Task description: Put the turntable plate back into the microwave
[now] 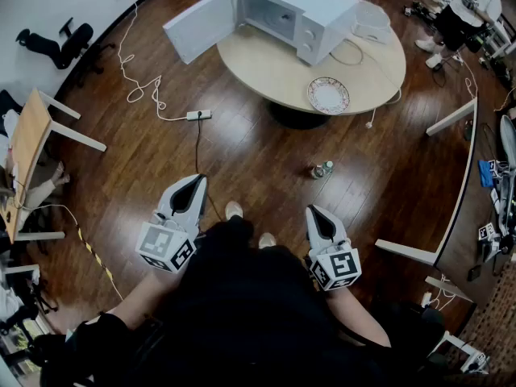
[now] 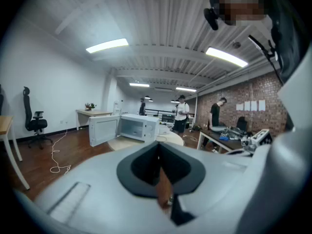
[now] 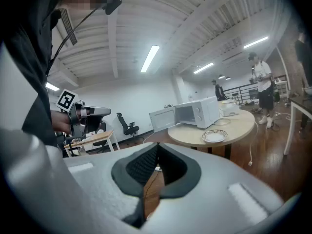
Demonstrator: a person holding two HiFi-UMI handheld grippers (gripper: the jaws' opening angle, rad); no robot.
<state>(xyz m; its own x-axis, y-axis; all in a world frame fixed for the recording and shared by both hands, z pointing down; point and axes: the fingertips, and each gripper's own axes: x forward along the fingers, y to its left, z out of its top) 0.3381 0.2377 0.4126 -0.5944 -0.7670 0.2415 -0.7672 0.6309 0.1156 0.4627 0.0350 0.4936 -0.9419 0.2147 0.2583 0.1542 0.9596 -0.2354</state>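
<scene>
**A:** How far along is the task, as far as you can see?

**B:** In my judgement it has not really begun. The turntable plate (image 1: 328, 95) lies flat on the round desk (image 1: 270, 67), outside the microwave (image 1: 300, 8). Nothing touches it.

**A:** And the two claws?

**B:** The left claw (image 1: 196, 181) has its jaws pressed together with nothing between them. The right claw (image 1: 310, 210) is the same, closed and empty. Both are held low in front of the person and point a little downward over the wooden floor (image 1: 242, 168).

**A:** Where is the plate from there?

**B:** It is ahead of the right claw and a little to its right, well apart from it. From the left claw it is further off, ahead and to the right. The microwave stands beyond the plate, at the far side of the desk. Its door (image 1: 201, 24) is swung wide open and the chamber looks empty.

**A:** So what is left?

**B:** Nearly everything, I think. The person must walk up to the desk, open a claw, take the plate by its rim and carry it into the chamber. Then it must be set down level there. The open door is the only part that is already prepared. A small bottle (image 1: 322, 169) lies on the floor ahead of the right claw, so it may be good to step around it.
</scene>
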